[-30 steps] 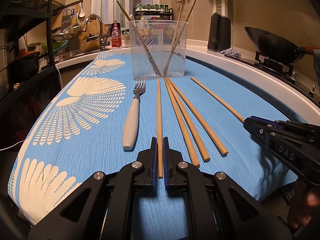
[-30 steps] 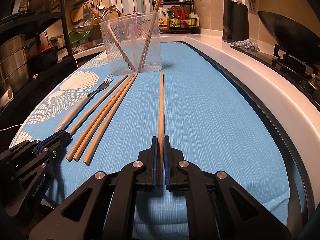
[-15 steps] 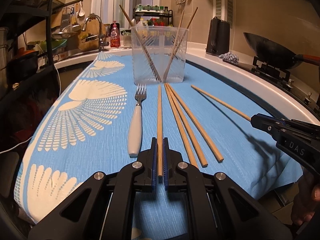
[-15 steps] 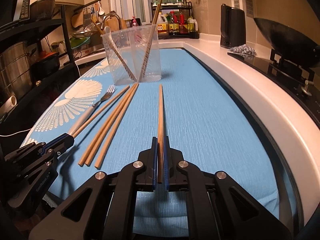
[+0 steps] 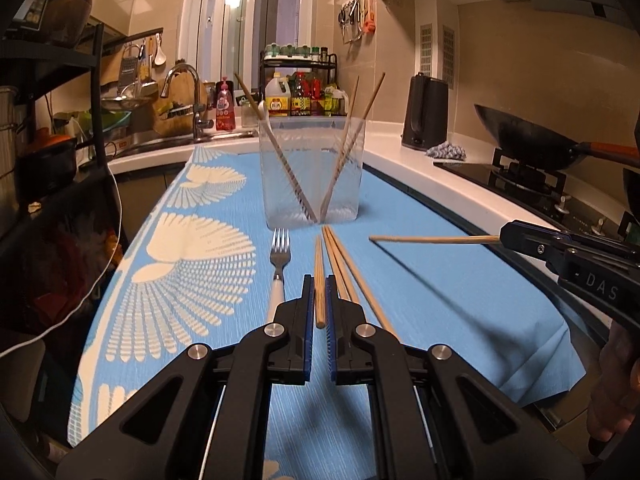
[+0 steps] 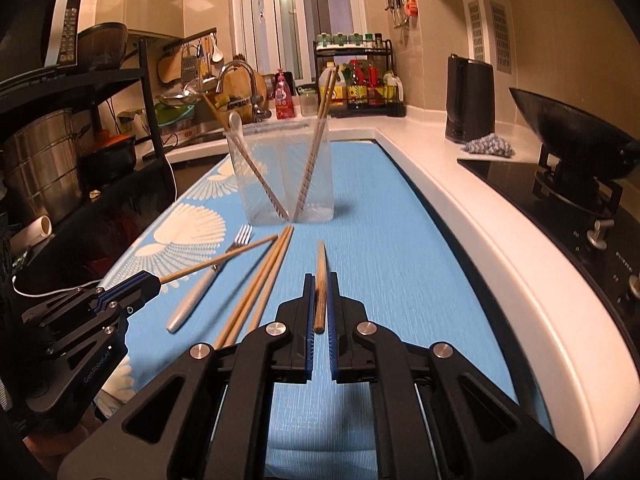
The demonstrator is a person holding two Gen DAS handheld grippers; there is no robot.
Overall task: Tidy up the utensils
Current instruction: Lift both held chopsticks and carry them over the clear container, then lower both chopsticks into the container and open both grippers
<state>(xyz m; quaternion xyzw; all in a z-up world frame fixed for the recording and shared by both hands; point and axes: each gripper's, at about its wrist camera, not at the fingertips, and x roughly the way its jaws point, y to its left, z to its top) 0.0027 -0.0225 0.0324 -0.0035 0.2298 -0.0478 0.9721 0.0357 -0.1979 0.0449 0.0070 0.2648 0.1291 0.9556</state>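
Note:
My left gripper (image 5: pixel 319 280) is shut on a wooden chopstick (image 5: pixel 319 256), held off the blue cloth (image 5: pixel 440 300) and pointing at the clear plastic container (image 5: pixel 312 172). My right gripper (image 6: pixel 320 280) is shut on a second chopstick (image 6: pixel 320 264), also raised. Each shows in the other's view: the right gripper (image 5: pixel 505 236) with its chopstick (image 5: pixel 432 239), the left gripper (image 6: pixel 154 280) with its chopstick (image 6: pixel 224 258). Three chopsticks (image 5: pixel 346 268) and a white-handled fork (image 5: pixel 277 272) lie on the cloth. The container (image 6: pixel 284 172) holds chopsticks and a white spoon.
A white counter edge (image 6: pixel 500 240) and a stove (image 6: pixel 568 188) with a black wok (image 5: pixel 528 140) run along the right. A black kettle (image 5: pixel 424 112) stands behind. A black shelf rack (image 6: pixel 100 80) and a sink tap (image 5: pixel 192 92) are at the left. A person's hand (image 5: pixel 616 400) grips the right tool.
Both grippers have risen, each lifting its chopstick off the cloth. The right chopstick now hangs level above the cloth; the other chopsticks and the fork have stayed put.

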